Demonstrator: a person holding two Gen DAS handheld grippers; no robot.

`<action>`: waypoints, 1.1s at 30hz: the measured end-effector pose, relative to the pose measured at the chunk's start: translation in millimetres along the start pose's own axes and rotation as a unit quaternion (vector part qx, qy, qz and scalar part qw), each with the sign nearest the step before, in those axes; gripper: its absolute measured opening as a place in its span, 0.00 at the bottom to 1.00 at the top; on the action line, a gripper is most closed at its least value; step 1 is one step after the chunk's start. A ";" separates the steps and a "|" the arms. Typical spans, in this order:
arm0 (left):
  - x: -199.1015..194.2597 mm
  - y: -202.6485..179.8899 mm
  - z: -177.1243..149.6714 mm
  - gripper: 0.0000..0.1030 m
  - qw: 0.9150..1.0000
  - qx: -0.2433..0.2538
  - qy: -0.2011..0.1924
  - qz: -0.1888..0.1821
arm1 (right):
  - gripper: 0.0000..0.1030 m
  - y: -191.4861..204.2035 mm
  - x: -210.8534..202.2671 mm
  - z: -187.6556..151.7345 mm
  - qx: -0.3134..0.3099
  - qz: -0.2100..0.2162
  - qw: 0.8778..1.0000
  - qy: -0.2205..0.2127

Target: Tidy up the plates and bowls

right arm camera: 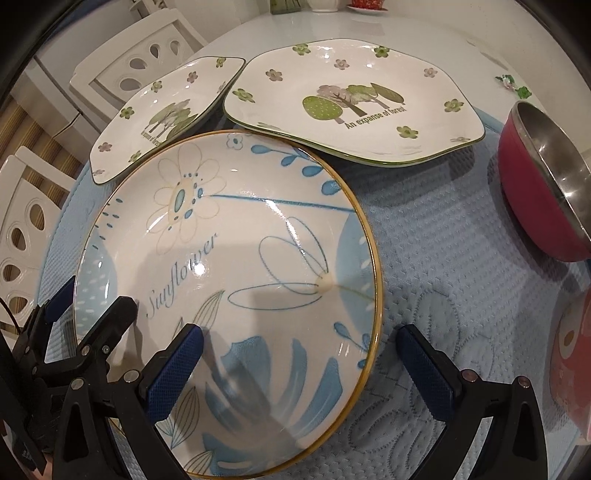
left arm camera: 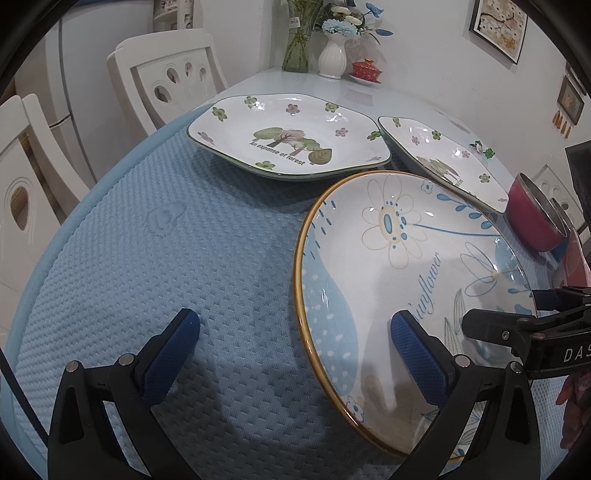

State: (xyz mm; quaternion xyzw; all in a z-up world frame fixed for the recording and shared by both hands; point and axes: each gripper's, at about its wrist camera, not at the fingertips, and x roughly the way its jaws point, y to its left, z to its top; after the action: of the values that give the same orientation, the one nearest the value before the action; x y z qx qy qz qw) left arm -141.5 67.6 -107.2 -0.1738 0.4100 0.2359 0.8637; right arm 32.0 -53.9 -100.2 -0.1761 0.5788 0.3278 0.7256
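The left hand-held gripper [left arm camera: 295, 354] is spread wide over the blue quilted mat [left arm camera: 166, 240], its left finger over the mat and its right finger above the round sunflower plate [left arm camera: 406, 280], grasping nothing. Two forest plates [left arm camera: 288, 133] lie side by side behind that plate, a red bowl [left arm camera: 535, 218] to its right. In the right wrist view, the right hand-held gripper [right arm camera: 299, 362] is likewise released, straddling the sunflower plate's [right arm camera: 229, 277] near right rim. The forest plates [right arm camera: 354, 107] sit beyond, the red bowl [right arm camera: 532, 206] apart at right on the tabletop [right arm camera: 406, 29].
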 end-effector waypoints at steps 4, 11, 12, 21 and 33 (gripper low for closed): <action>0.1 0.0 0.2 1.00 1.000 0.001 0.002 -0.001 | 1.00 -1.0 -1.0 1.4 -0.005 0.000 1.000 0.008; 11.7 -1.8 23.1 1.00 0.993 0.010 0.121 0.001 | 1.00 1.5 1.2 10.0 -0.030 0.004 0.999 0.029; 14.0 -1.9 26.2 1.00 0.991 0.006 0.137 0.004 | 1.00 1.4 1.6 11.6 -0.031 0.005 0.999 0.033; 29.1 -4.4 42.1 1.00 0.981 -0.015 0.194 0.014 | 1.00 0.7 4.8 25.7 -0.030 0.007 0.999 0.040; 32.3 -7.2 46.3 1.00 0.981 -0.012 0.191 0.013 | 1.00 -3.1 4.6 36.6 -0.040 0.012 0.998 0.038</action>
State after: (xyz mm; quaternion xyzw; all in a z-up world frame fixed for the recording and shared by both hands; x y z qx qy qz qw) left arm -90.7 93.1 -104.0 -0.2204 0.5671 0.2145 0.7641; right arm 61.2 -31.6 -95.1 -0.2104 0.5943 0.3522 0.6918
